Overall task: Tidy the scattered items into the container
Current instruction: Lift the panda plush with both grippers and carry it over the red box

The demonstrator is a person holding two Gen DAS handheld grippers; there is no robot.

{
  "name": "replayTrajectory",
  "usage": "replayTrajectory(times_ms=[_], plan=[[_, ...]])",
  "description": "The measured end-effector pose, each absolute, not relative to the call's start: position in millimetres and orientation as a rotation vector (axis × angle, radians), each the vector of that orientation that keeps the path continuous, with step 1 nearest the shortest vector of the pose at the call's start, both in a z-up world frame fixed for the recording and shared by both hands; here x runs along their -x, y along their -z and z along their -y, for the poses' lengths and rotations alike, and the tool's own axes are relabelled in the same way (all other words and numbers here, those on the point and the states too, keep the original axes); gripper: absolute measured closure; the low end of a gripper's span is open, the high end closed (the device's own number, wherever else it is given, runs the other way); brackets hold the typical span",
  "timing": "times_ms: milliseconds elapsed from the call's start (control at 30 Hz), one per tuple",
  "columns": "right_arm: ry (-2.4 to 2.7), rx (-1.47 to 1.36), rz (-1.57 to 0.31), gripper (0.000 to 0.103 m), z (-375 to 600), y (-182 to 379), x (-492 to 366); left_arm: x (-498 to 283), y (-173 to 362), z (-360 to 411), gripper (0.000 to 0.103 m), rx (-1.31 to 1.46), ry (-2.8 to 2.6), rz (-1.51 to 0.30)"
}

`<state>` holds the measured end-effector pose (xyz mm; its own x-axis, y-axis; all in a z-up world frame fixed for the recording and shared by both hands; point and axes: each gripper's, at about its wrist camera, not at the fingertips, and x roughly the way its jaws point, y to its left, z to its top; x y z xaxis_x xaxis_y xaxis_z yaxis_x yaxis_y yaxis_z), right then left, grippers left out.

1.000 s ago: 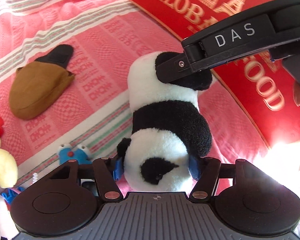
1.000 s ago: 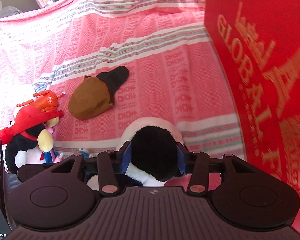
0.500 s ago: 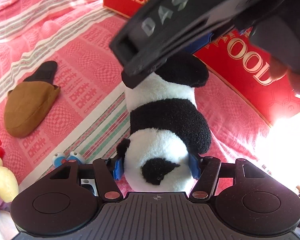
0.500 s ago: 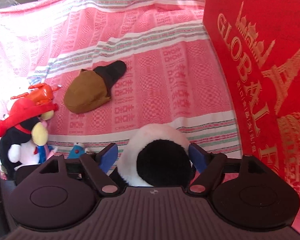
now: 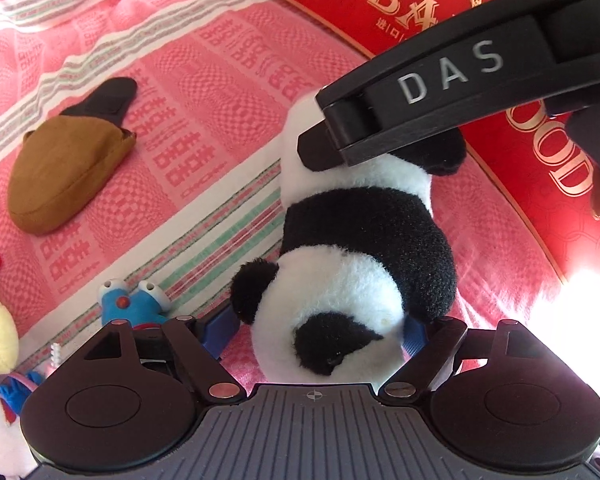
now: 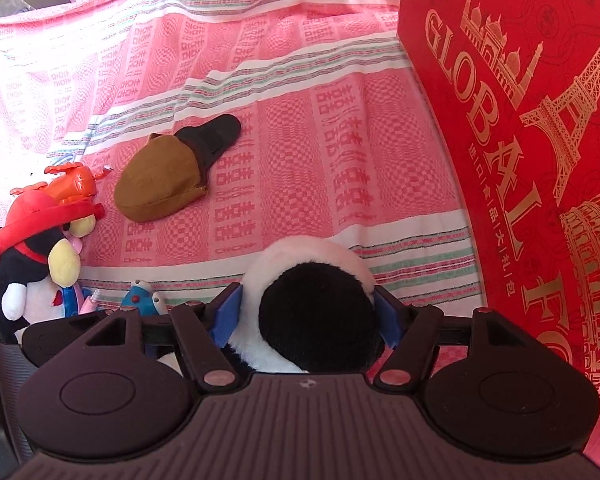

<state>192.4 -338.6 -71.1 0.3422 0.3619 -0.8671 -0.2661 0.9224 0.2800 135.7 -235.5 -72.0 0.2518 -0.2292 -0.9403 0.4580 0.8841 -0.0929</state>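
A black and white plush panda (image 5: 360, 248) lies on the pink cloth. My left gripper (image 5: 320, 330) has its blue pads around the panda's head; the pads stand wide and seem apart from the plush. My right gripper (image 6: 306, 314) is open around the panda's other end (image 6: 312, 300), its body reaching over the panda in the left wrist view (image 5: 440, 92). The red box (image 6: 540, 140) with gold lettering stands to the right.
A brown slipper (image 6: 168, 176) lies on the pink cloth (image 6: 340, 140) further back. At the left are a penguin plush with a red hat (image 6: 32, 264), an orange toy (image 6: 74, 184) and a small blue toy (image 5: 134, 304).
My right gripper went from shut on the panda to open, then moved back over its end. My left gripper's pads have spread wider around the head.
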Motion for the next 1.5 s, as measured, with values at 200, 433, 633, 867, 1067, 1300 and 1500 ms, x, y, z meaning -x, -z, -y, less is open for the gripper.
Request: replayTrajectory(times_ms=[200, 433, 633, 867, 1067, 1300, 1500], plan=[[-0.425, -0.103, -1.15, 0.027, 342, 73, -194, -135, 73, 239, 0.024, -0.215, 0.451, -1.235], [-0.454, -0.106, -1.133, 0.03, 339, 75, -193, -129, 68, 246, 0.038, -0.174, 0.388, -1.243], [-0.469, -0.122, -1.122, 0.032, 343, 75, -191, -130, 71, 241, 0.034, -0.097, 0.332, -1.278], [-0.42, -0.137, -1.11, 0.033, 350, 68, -181, -128, 70, 242, 0.036, -0.156, 0.378, -1.271], [-0.384, -0.161, -1.078, 0.035, 349, 53, -167, -114, 57, 242, 0.042, -0.223, 0.386, -1.21], [-0.378, -0.133, -1.009, 0.035, 343, 23, -143, -97, 33, 232, 0.042, -0.225, 0.417, -1.15], [-0.387, -0.119, -0.952, 0.035, 338, -4, -120, -77, 7, 222, 0.042, -0.206, 0.439, -1.1]])
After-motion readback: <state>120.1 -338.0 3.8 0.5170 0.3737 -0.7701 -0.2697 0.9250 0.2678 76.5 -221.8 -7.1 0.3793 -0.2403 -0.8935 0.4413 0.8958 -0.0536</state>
